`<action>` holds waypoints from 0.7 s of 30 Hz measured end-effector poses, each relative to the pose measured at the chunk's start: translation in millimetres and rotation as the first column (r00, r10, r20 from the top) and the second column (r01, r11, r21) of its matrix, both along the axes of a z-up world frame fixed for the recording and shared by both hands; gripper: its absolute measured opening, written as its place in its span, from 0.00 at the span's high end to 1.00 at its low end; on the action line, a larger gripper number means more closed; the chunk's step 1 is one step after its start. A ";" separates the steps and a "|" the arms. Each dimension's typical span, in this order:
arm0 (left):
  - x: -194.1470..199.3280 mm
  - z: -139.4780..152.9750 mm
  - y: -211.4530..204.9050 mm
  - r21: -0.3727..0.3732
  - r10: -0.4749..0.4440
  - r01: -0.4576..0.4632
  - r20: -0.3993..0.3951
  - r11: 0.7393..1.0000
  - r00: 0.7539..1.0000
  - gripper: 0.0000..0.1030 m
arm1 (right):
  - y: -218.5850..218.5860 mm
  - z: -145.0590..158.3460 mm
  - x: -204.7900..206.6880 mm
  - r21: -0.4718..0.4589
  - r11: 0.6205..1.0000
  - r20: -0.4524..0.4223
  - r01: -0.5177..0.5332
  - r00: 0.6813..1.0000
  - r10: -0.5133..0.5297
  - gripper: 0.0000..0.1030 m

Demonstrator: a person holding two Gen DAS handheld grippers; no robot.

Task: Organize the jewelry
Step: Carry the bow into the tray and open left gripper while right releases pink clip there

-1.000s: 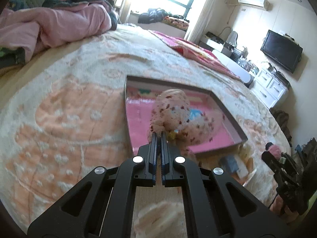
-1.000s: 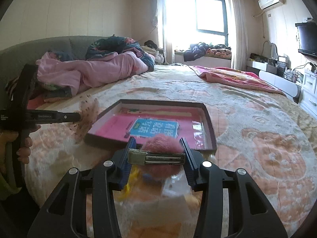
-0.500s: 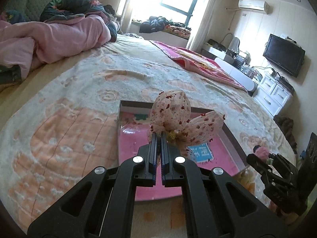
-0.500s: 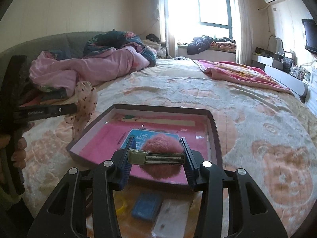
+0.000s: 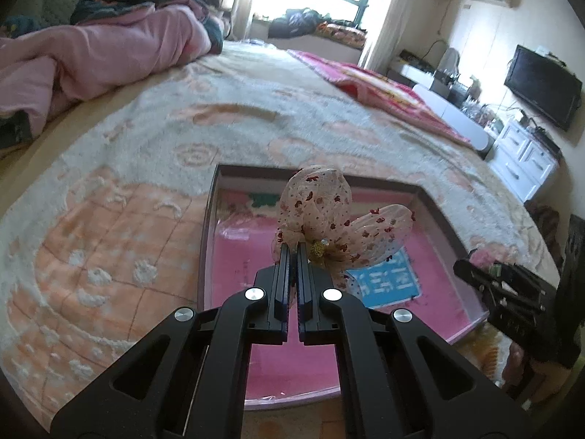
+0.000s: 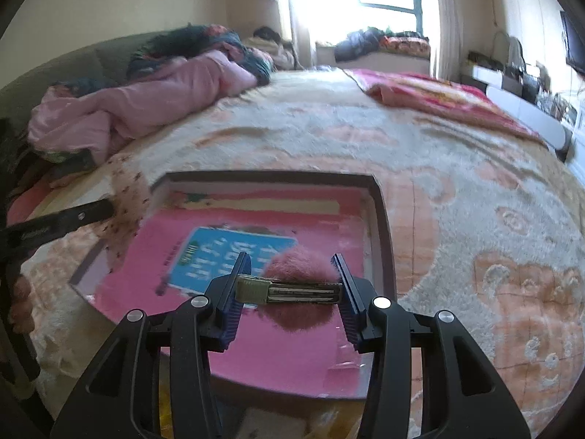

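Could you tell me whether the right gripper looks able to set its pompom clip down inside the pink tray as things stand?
Probably yes: the right gripper, shut on the pompom clip, is above the pink tray, whose floor below looks bare.

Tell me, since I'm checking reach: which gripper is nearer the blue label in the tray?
Right. The right gripper hangs just beside the blue label; the left gripper sits farther off.

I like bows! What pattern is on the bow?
The bow is sheer pale pink with little red specks, clearest in the left wrist view.
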State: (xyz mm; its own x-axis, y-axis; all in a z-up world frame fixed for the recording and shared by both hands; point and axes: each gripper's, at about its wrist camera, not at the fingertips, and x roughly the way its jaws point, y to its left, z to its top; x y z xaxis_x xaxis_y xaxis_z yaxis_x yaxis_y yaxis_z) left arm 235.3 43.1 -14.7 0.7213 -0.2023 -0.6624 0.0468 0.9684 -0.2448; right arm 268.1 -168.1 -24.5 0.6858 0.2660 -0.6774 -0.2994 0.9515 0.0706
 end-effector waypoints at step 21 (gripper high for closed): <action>-10.2 -16.0 1.7 0.043 0.030 -0.027 -0.059 0.999 0.998 0.95 | -6.7 -19.7 17.9 -0.002 1.000 -0.098 0.029 0.995 -0.029 0.51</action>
